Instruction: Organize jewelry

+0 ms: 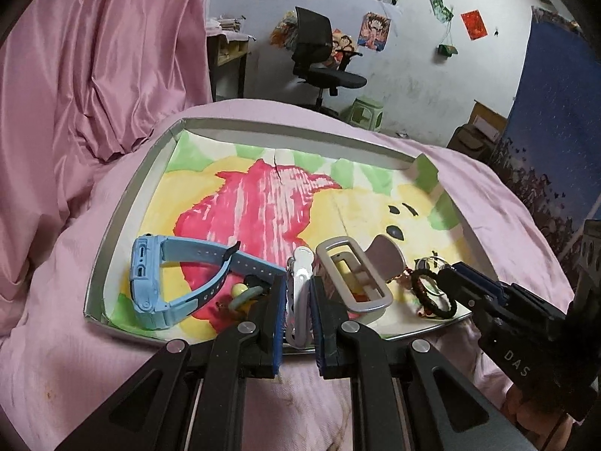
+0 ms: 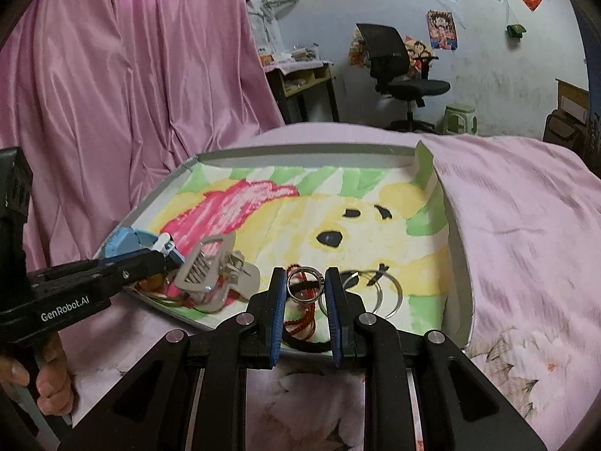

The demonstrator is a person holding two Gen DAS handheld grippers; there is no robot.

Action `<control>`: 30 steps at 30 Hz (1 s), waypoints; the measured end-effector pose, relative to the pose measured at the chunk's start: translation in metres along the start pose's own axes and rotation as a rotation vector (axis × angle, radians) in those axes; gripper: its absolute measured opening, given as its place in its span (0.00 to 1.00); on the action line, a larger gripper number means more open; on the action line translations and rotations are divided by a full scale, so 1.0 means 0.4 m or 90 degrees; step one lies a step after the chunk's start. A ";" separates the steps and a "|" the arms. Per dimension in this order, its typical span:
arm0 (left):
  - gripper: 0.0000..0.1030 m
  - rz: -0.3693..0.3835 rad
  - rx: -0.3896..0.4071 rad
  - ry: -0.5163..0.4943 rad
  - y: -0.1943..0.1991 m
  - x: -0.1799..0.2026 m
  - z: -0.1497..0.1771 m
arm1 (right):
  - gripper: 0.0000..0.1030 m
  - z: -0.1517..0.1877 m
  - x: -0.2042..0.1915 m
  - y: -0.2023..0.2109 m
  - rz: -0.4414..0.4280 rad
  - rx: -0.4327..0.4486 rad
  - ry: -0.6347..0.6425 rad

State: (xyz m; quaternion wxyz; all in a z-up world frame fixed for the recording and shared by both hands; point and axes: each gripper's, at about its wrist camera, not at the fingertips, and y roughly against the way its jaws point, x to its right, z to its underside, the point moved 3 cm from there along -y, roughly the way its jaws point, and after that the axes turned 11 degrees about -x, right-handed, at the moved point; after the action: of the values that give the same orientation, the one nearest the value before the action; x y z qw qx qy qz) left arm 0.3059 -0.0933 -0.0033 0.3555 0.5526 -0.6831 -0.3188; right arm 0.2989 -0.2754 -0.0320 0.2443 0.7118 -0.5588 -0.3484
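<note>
Left tool (image 1: 296, 297) grips a white clip (image 1: 300, 293); right tool (image 2: 306, 285) grips a ring (image 2: 303, 285); grey claw clip (image 1: 357, 282) and blue watch (image 1: 176, 282) crowd alongside.

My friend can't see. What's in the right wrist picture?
The right tool pinches a silver ring over a painted tray on a pink bedspread. Left of it, the left tool holds a white clip.

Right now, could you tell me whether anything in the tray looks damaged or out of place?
Yes. The painted liner has a short tear at its far edge, above the pink patch, and its far right corner curls up over the tray wall. The jewelry is bunched along the near edge.
</note>
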 end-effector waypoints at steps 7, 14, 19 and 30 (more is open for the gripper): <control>0.12 -0.028 -0.015 -0.011 -0.013 0.009 0.010 | 0.18 0.011 0.011 -0.021 0.005 -0.018 -0.013; 0.13 -0.033 -0.017 -0.012 -0.017 0.007 0.013 | 0.18 0.015 0.011 -0.021 0.006 -0.018 -0.013; 0.13 -0.034 -0.020 -0.012 -0.020 0.006 0.013 | 0.18 0.015 0.011 -0.021 0.006 -0.019 -0.012; 0.13 -0.019 -0.014 -0.001 -0.018 -0.005 0.021 | 0.35 0.027 0.015 -0.017 0.010 -0.015 -0.007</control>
State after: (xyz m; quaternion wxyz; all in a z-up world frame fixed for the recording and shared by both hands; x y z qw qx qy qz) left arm 0.3031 -0.0924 -0.0140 0.3566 0.5584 -0.6714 -0.3320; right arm 0.2955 -0.2791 -0.0454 0.2520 0.7028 -0.5615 -0.3567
